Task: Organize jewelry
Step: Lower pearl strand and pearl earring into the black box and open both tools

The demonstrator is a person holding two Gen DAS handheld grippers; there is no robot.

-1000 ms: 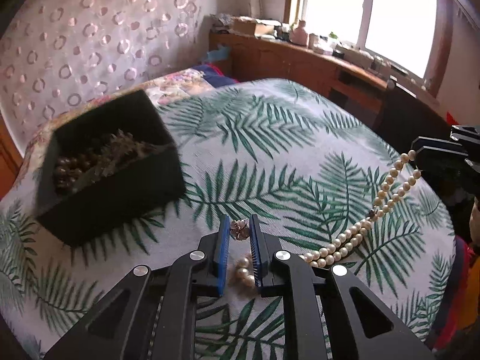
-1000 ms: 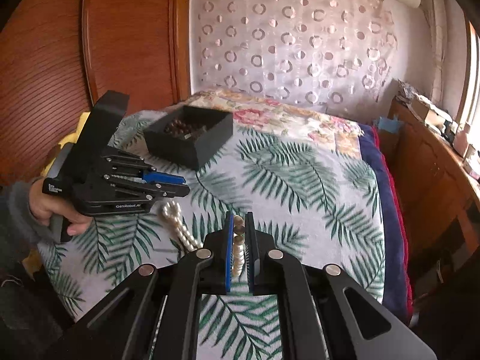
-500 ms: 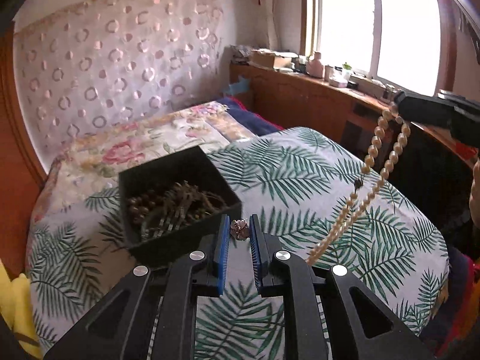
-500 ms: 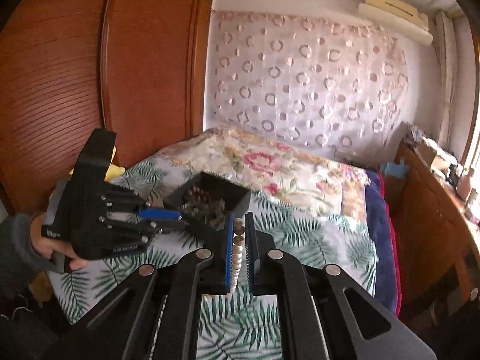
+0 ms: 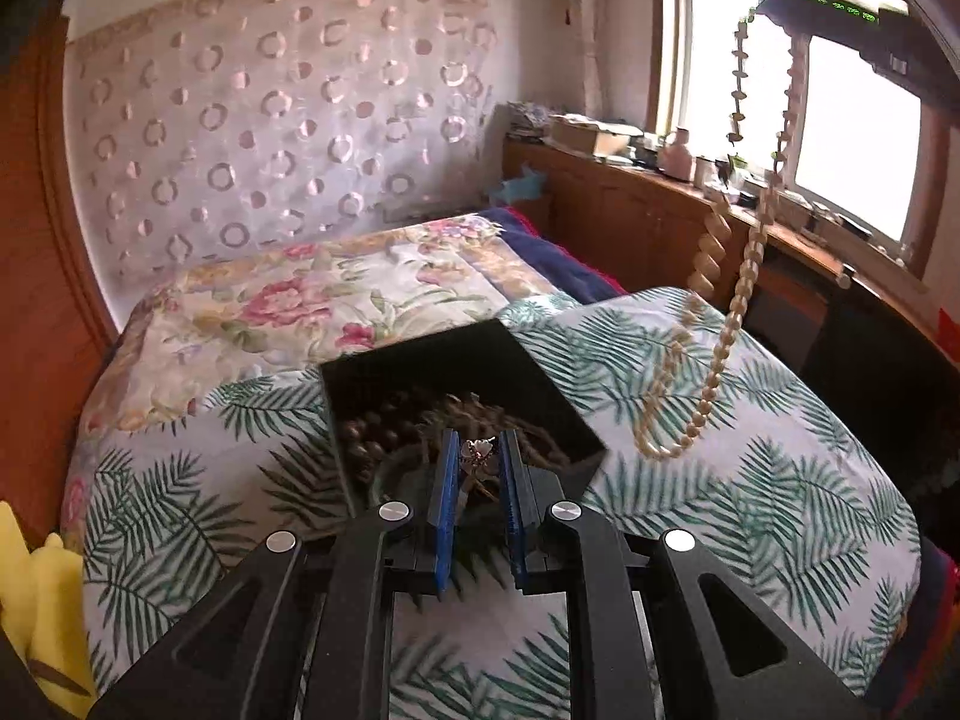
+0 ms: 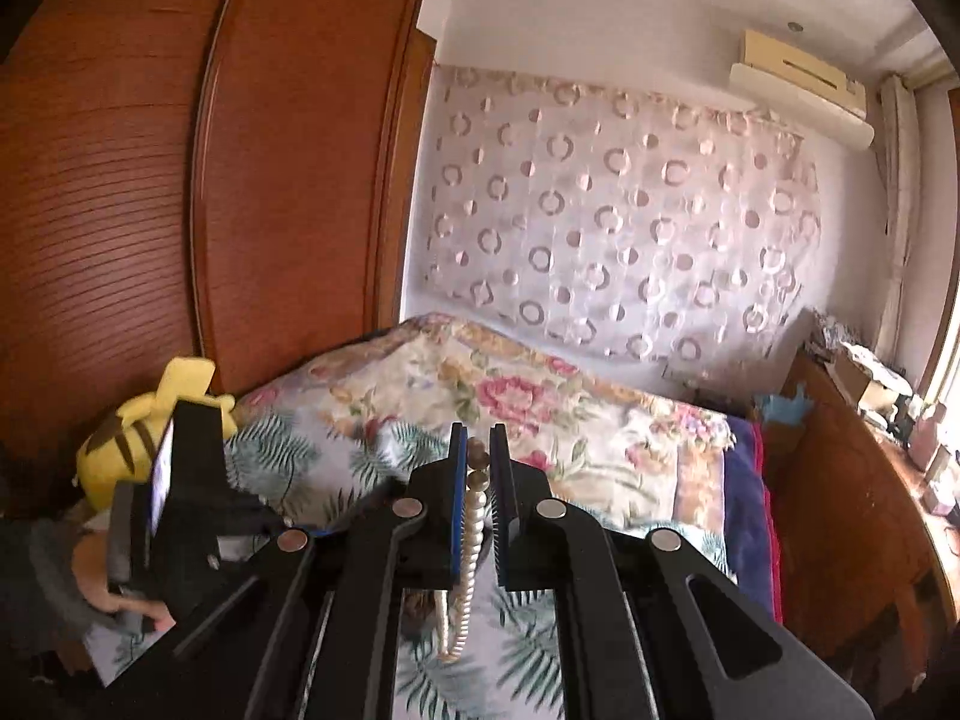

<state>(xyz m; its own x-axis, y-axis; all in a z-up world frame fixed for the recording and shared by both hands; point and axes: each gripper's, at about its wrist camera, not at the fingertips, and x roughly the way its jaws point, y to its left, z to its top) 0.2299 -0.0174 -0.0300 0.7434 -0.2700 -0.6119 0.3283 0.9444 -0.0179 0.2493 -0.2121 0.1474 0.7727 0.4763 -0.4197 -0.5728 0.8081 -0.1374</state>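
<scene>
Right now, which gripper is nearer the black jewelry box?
Left. The left gripper, clamped on a small ring, hovers right over the black jewelry box; the right gripper is raised high beside it, dangling the pearl necklace.

The left gripper [image 5: 478,461] points downward over the box [image 5: 420,354], its blue-padded fingers [image 5: 445,498] nearly together and pinching a ring [image 5: 478,451]. The right gripper [image 6: 478,456] is high above the box and off to its right, fingers [image 6: 459,480] clamped on a pearl necklace [image 6: 465,564] that dangles below. A hand [image 6: 111,597] in a grey sleeve grips the left gripper's handle.
</scene>
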